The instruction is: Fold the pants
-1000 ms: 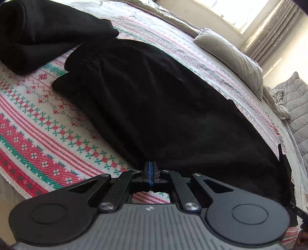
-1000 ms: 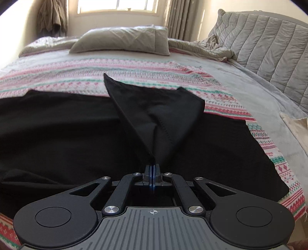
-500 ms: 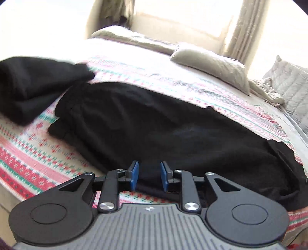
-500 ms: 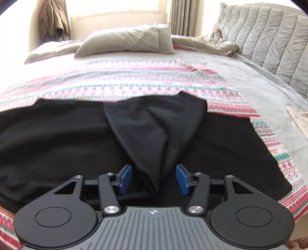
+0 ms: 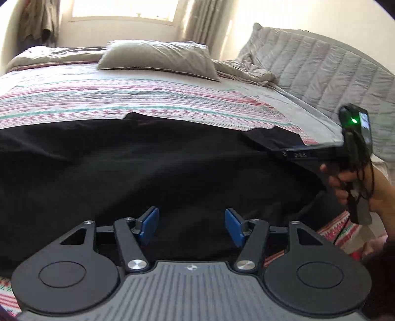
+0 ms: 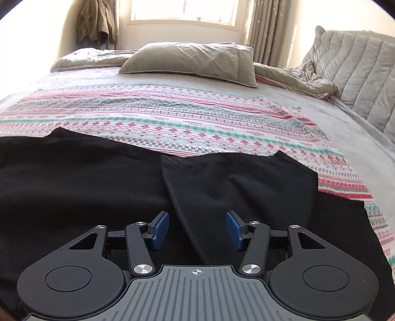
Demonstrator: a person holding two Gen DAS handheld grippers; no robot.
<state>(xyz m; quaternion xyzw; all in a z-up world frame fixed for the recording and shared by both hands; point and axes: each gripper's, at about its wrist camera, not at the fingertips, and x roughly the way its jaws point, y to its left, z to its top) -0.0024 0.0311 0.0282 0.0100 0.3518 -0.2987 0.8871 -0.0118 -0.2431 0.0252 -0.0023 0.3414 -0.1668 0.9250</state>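
Left wrist view: your left gripper [image 5: 191,226] stands over the black pants [image 5: 148,168], its jaws opening, the blue pads [image 5: 148,223] apart with only flat cloth beneath the gap and nothing pinched. The pants lie spread across the patterned blanket [image 5: 123,98] from 9 o'clock to 3 o'clock. At 12 o'clock a grey pillow [image 5: 158,59] rests near the window [image 5: 123,10]. At 3 o'clock your right hand [image 5: 355,187] holds the handle of the other tool, whose body reaches in low over the pants' right end. A quilted headboard [image 5: 321,74] stands at 2 o'clock.

Right wrist view: your right gripper [image 6: 197,230] is likewise parted and grips nothing; its pads [image 6: 160,229] straddle a ridge of the pants [image 6: 98,185] without pressing it. A folded-over flap [image 6: 234,180] lies on the garment from 12 to 2 o'clock of the gripper. The blanket [image 6: 172,123] shows beyond, then the pillow [image 6: 192,59] at 12 o'clock, a rumpled sheet [image 6: 301,79] at 2 o'clock.
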